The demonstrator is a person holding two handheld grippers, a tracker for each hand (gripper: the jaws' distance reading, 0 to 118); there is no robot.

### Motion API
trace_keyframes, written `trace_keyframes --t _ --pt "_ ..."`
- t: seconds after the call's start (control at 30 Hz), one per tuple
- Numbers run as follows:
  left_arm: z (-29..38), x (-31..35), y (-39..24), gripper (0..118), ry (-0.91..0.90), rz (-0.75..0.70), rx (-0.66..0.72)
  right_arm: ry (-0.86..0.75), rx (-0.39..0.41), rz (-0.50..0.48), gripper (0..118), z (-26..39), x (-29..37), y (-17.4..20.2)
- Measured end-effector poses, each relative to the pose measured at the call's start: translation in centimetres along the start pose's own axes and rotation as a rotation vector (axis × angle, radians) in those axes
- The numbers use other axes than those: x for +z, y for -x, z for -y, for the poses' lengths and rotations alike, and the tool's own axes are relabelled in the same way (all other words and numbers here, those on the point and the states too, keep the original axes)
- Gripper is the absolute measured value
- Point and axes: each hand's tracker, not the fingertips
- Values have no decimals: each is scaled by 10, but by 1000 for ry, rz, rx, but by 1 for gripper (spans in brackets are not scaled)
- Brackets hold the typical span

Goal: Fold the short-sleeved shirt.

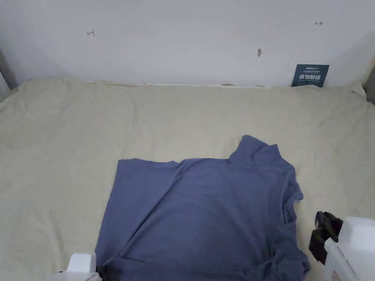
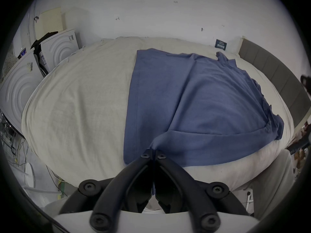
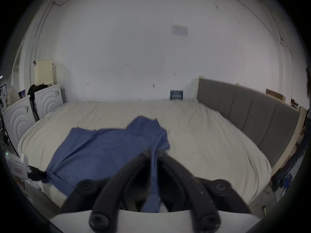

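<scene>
— So, from the head view, how does the shirt (image 1: 205, 208) look?

— Plain blue, short-sleeved, spread on the cream bed (image 1: 73, 139) with its near edge at the bed's front. A long diagonal crease runs across it, one sleeve points toward the wall, and the right side is bunched. The left gripper (image 1: 100, 271) sits at its near left corner; the right gripper (image 1: 322, 234) is just off its right edge, and I cannot tell its state from here.

— And the left gripper view?

— The left gripper (image 2: 153, 150) has its jaws pressed together on a pinch of the shirt's (image 2: 198, 98) near hem, lifting it slightly off the bed (image 2: 75, 102).

— The right gripper view?

— The right gripper (image 3: 153, 151) has its jaws nearly together, with a strip of the shirt (image 3: 104, 149) running between them; the picture is blurred there. The left gripper (image 3: 44, 177) grips the far corner.

— Any writing?

— A small dark card (image 1: 310, 75) leans on the wall (image 1: 183, 40); its print is too small to make out.
</scene>
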Motion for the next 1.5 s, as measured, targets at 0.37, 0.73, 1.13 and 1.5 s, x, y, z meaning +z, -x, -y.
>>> trace_keyframes --t 0.37,0.73,1.13,1.5 --pt "-14 14 7 2 -89 44 55 394 -67 -12 89 99 -68 -6" --pt "-27 18 12 2 -114 39 104 232 83 -82 6 80 -48 14" --pt "-134 -31 17 2 -240 -11 62 43 139 -55 6 -15 -112 29" --pt "-170 -147 -4 2 35 -53 -22 409 -2 -36 6 11 -261 22"
